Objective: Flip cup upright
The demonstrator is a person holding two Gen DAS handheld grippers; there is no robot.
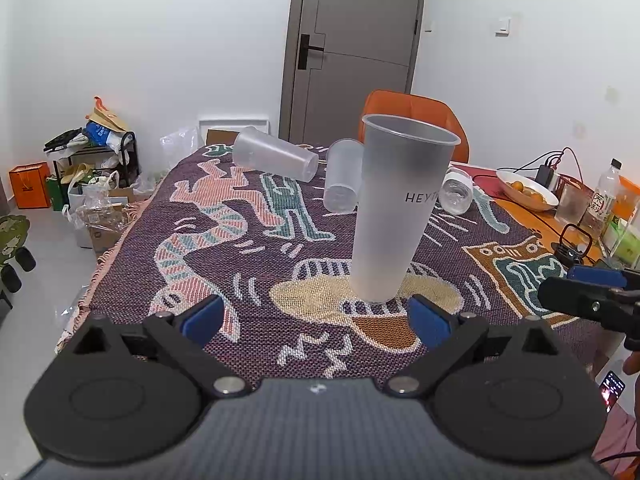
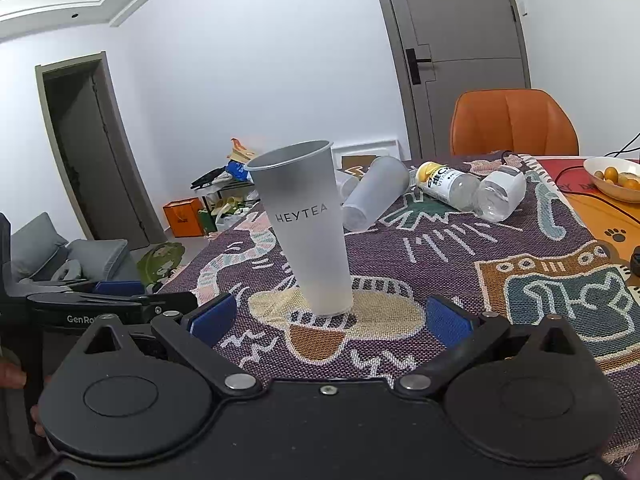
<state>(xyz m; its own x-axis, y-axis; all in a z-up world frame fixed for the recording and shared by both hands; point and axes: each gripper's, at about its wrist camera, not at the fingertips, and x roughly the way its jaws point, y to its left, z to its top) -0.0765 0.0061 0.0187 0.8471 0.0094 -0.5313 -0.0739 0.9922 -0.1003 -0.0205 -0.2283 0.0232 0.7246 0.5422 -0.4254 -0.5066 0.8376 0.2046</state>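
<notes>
A frosted HEYTEA cup [image 1: 394,208] stands upright on the patterned cloth [image 1: 224,248], mouth up. It also shows in the right wrist view [image 2: 310,228]. My left gripper [image 1: 316,318] is open and empty, its blue pads a little in front of the cup's base. My right gripper [image 2: 330,318] is open and empty, with the cup's base between and just beyond its pads. The right gripper also shows at the right edge of the left wrist view [image 1: 588,292], and the left gripper at the left edge of the right wrist view [image 2: 116,300].
Two more frosted cups lie on their sides behind [image 1: 276,158] [image 1: 342,176]. Two plastic bottles [image 2: 448,182] [image 2: 502,192] lie on the cloth. A bowl of oranges [image 1: 526,190], cables and a bottle [image 1: 606,192] crowd the right side. An orange chair [image 2: 514,122] stands behind the table.
</notes>
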